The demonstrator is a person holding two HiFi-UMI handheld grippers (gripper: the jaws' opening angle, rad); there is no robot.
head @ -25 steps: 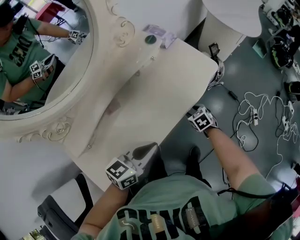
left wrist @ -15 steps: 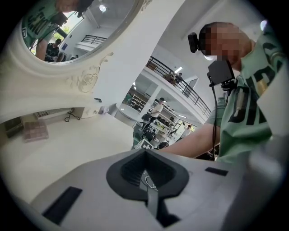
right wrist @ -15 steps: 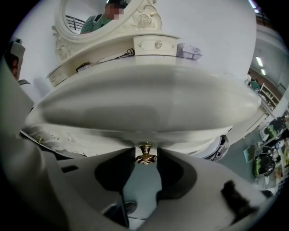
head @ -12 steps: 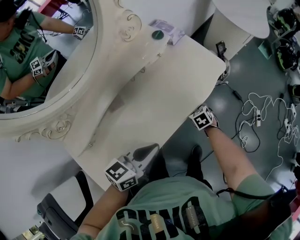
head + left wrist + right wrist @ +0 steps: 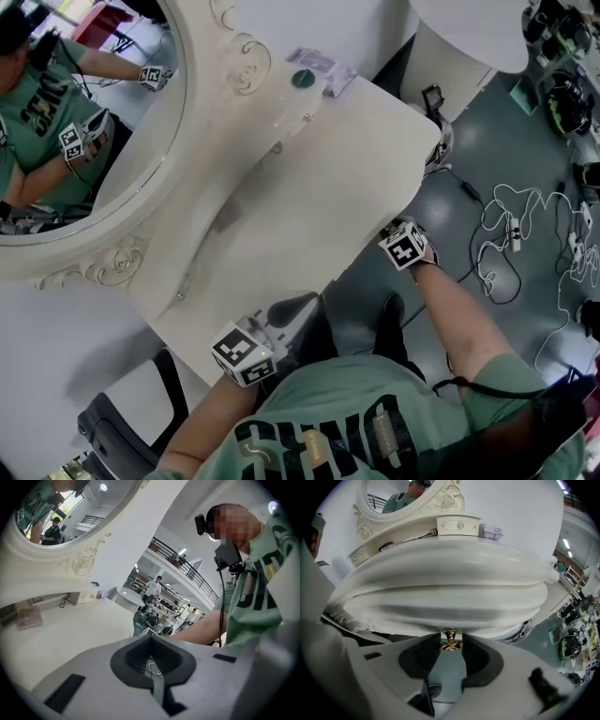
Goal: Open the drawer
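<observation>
A cream dressing table [image 5: 309,197] has a drawer under its moulded front edge [image 5: 440,606]. The drawer's small gold knob [image 5: 451,642] sits between the jaws of my right gripper [image 5: 451,645], whose dark pads [image 5: 433,651] lie against its two sides. In the head view only that gripper's marker cube [image 5: 406,247] shows at the table's right edge; its tips are hidden under the top. My left gripper [image 5: 151,660] is shut with nothing in it, and it rests by the table's near edge [image 5: 281,314].
An oval mirror [image 5: 84,112] in a carved frame stands behind the tabletop. A small lilac box [image 5: 319,67] and a green lid [image 5: 301,79] sit on its shelf. Cables [image 5: 506,234] lie on the grey floor at right. A black chair [image 5: 122,431] is at lower left.
The head camera swayed a little. Both grippers kept their places at the table's edge.
</observation>
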